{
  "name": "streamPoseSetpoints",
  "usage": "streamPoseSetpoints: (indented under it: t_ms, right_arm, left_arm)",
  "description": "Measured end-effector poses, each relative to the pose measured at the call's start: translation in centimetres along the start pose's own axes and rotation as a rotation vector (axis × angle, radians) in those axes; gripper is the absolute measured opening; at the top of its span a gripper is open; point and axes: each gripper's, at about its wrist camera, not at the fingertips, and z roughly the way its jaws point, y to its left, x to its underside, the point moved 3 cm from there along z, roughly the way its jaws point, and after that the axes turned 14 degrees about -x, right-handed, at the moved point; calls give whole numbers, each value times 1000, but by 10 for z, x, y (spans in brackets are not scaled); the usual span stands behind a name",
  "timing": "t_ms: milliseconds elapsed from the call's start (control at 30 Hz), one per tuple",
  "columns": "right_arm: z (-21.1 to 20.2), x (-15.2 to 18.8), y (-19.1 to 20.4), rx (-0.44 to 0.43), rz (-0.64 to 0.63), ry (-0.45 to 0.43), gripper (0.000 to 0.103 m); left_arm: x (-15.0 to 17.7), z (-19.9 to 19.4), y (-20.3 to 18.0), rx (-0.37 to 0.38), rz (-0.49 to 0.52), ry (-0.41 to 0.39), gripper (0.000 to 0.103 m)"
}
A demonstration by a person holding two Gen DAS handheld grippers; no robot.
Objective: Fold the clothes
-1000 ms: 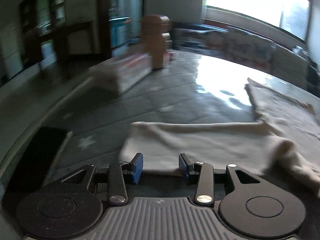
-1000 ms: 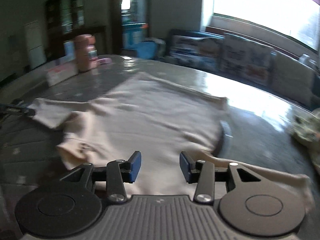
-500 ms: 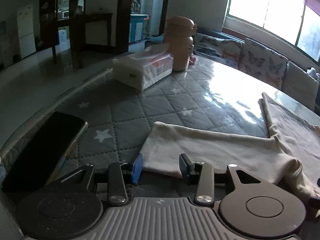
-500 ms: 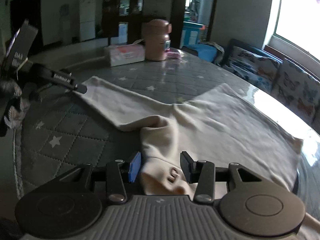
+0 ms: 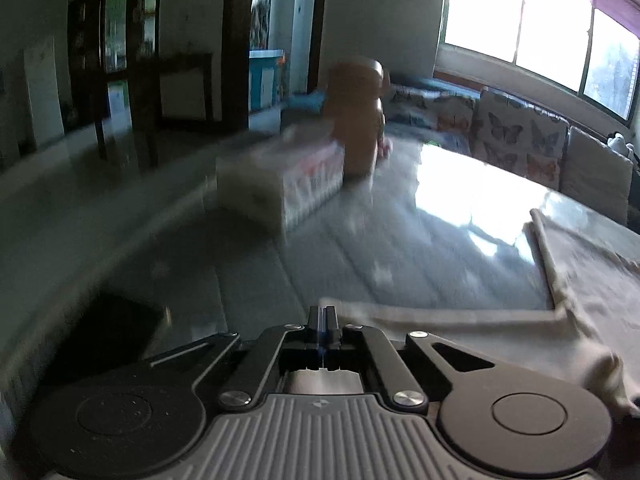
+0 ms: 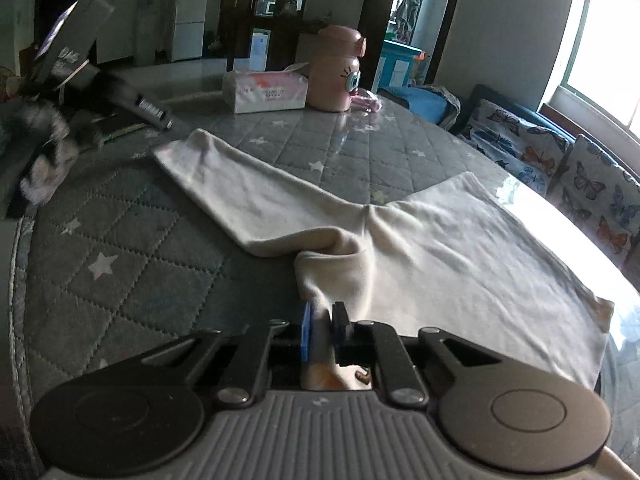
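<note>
A cream long-sleeved top [image 6: 460,248] lies spread on the grey quilted table cover, one sleeve [image 6: 248,196] stretched toward the far left. My right gripper [image 6: 322,320] is shut on a bunched fold of the top near its collar. In the left wrist view the sleeve [image 5: 460,320] runs to the right from my left gripper [image 5: 324,314], whose fingers are pressed together at the sleeve's cuff end; the view is blurred, so I cannot tell if cloth is pinched. The left gripper [image 6: 156,112] also shows in the right wrist view, just beyond the cuff.
A tissue pack [image 6: 266,90] and a pink bottle [image 6: 338,70] stand at the far side of the table. A dark phone-like slab [image 5: 104,332] lies near the left table edge. Butterfly cushions [image 6: 560,168] line the sofa behind.
Both grippers have closed. The right one closed on the bunched cloth near the collar. The left one closed at the cuff end of the sleeve and is moving, blurring its view.
</note>
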Motion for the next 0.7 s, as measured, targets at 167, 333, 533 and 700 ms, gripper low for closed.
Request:
streamPoseSetpoints:
  t_ms: [167,333,533,700]
  right_arm:
    - [-1,0,0,3,-12,6,9]
    - [2,2,2,-3,-18,13,9]
    - [6,3,2,-18,-25,22,11]
    - [5,3,3,-14,-25,18,15]
  left_arm:
    - [-38,7,-7,-46,68,-86,0]
    - [-27,2,3,36,56,-28,3]
    - [14,-3,12,46,45,65,19]
    - [34,-3,15,31,30,101,38]
